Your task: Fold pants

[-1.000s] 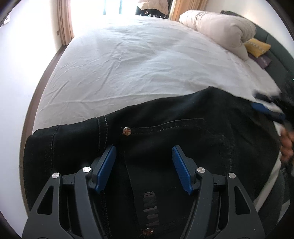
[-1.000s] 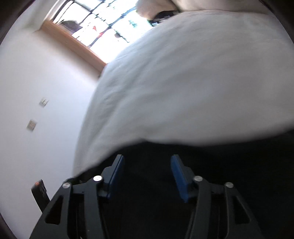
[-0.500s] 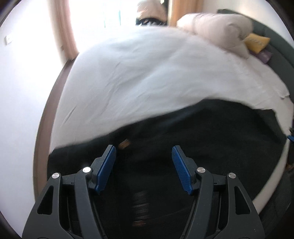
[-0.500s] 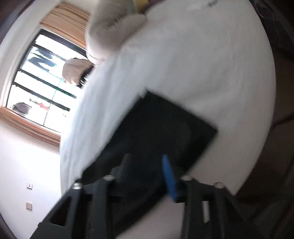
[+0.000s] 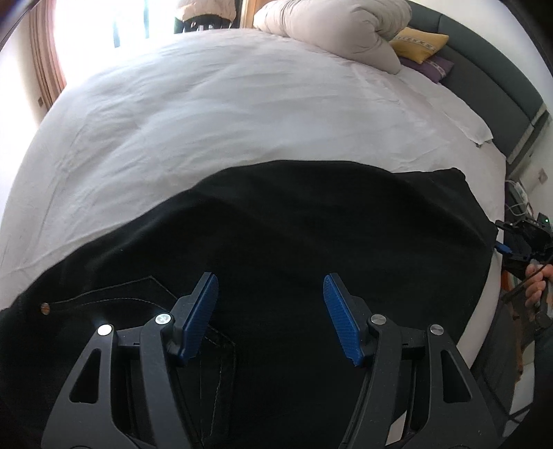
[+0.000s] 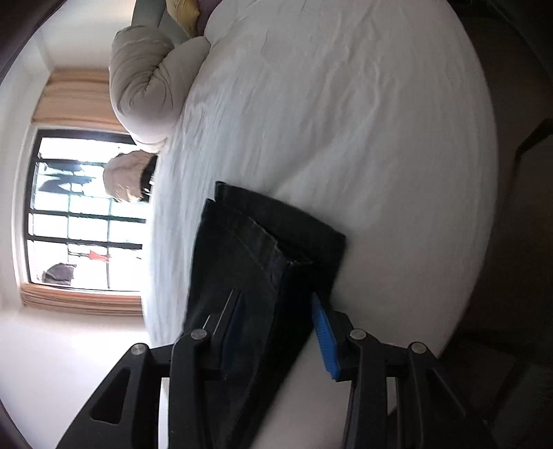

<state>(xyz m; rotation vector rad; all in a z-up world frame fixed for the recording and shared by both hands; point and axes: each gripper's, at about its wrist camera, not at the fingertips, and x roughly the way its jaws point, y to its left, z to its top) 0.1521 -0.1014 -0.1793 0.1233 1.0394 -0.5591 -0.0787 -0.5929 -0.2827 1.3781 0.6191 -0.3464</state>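
Observation:
The black denim pants (image 5: 293,235) lie folded flat on the white bed (image 5: 242,103), near its front edge. My left gripper (image 5: 269,311) is open and empty, hovering just above the waist end beside a pocket rivet (image 5: 44,308). My right gripper (image 6: 280,328) is rolled sideways at the leg end of the pants (image 6: 249,262), with its jaws apart on either side of the folded cloth edge, not clamped. It also shows at the far right of the left wrist view (image 5: 515,248), just off the pants' end.
A rolled beige duvet (image 5: 331,27) and a yellow pillow (image 5: 418,45) lie at the head of the bed by the dark headboard (image 5: 490,79). A window with curtains (image 6: 79,221) is beyond the bed. The floor (image 6: 511,241) runs past the bed's edge.
My left gripper has drawn back and shifted right along the pants, so the rivet now sits far left. My right gripper has swung and rolled sideways to the leg end.

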